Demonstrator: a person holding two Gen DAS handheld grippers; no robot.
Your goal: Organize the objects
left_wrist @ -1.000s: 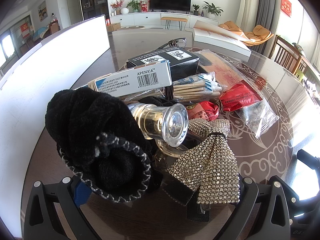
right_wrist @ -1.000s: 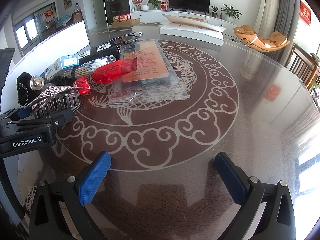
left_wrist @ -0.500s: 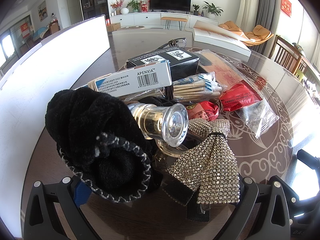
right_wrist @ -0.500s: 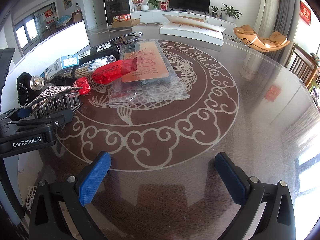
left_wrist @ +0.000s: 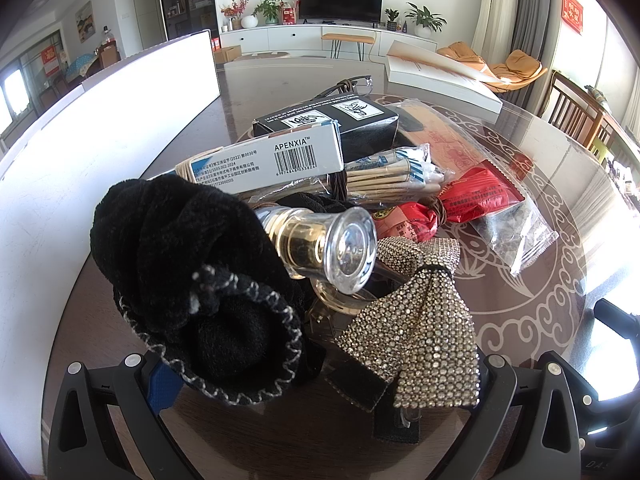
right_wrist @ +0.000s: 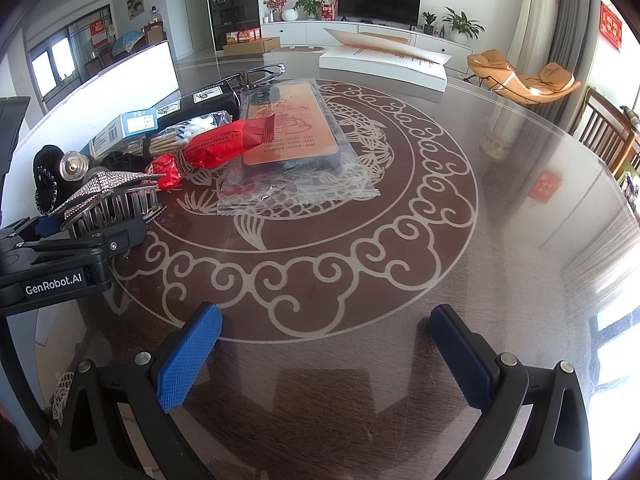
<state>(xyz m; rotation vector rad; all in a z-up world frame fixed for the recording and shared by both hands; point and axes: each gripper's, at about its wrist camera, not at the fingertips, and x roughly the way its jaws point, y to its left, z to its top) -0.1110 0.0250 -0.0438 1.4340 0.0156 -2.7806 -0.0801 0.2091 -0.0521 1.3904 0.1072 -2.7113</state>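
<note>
In the left wrist view, the left gripper is spread wide at the near edge of a pile on the table, gripping nothing: a black fuzzy scrunchie, a clear glass bottle and a rhinestone bow clip lie between its fingers, with a white barcode box and black box behind.

In the right wrist view, the right gripper hangs wide apart and empty over bare table, the pile at far left; a red packet rests against a clear-wrapped flat pack.
</note>
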